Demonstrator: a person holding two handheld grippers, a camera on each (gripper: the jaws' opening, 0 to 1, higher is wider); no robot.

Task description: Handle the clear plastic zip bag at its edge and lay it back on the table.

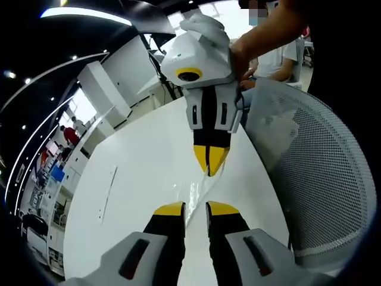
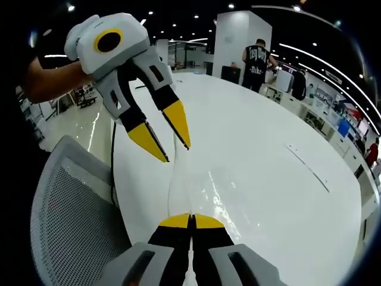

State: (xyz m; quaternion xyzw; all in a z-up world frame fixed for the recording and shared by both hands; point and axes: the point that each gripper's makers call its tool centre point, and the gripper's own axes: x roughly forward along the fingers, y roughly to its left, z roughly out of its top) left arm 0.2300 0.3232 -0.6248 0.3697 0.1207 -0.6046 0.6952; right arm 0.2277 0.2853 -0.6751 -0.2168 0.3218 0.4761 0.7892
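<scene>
The clear plastic zip bag point(image 2: 181, 179) is stretched out just above the white table point(image 2: 268, 179), a long glossy strip running between the two grippers. In the right gripper view it rises from the near jaws toward the far tool; in the left gripper view the bag point(image 1: 199, 189) shows as a shiny, nearly see-through film between the yellow tips.

The right gripper point(image 2: 191, 221) has its yellow-tipped jaws pressed together on the near edge of the bag — the tips meet with the film between them. In the left gripper view the same tool point(image 1: 211, 164) comes in from above, tips closed to a point on the plastic, held by a gloved hand point(image 1: 205, 27).

The left gripper point(image 1: 195, 208) has its jaws spread, a gap between the yellow tips, with the bag's edge lying in that gap; whether the tips touch it cannot be told. In the right gripper view this tool point(image 2: 168, 138) hangs over the far end of the bag, jaws apart.

A grey mesh chair point(image 2: 71, 214) stands against the table's edge, just beside the bag. Farther off, a person in a black shirt point(image 2: 257, 58) stands at the table's far end with their back turned — white lettering on the shirt is there, too small to read surely. A white pillar point(image 2: 235, 39) rises behind.
</scene>
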